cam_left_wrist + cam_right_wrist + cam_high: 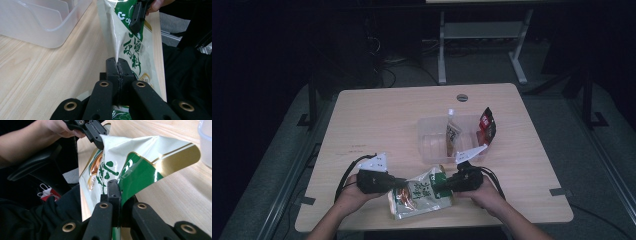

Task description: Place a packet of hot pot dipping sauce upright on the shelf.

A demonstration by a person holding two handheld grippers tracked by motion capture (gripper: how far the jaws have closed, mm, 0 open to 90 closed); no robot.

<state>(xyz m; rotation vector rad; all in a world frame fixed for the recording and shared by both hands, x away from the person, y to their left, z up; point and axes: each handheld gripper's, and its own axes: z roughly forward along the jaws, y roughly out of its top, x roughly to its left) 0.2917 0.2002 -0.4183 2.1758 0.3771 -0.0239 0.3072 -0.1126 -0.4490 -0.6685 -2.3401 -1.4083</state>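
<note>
A green and white snack packet [419, 192] hangs just above the table's front edge, stretched between both grippers. My left gripper [399, 184] is shut on the packet's left edge; in the left gripper view its jaws [117, 66] pinch the pale seam of the packet [130, 50]. My right gripper [439, 184] is shut on the green right end. The right gripper view has those jaws [113, 187] clamped on the glossy packet [140, 167], with the left gripper [96, 135] gripping the far corner. The right gripper [137, 15] also appears farther off in the left gripper view.
A clear plastic container [432, 145] stands just beyond the packet, holding a brown sachet [453, 137] and a red and black sachet [486, 127]. Its wall [45, 27] is close on the left in the left gripper view. A round grommet [462, 97] marks the table's far edge.
</note>
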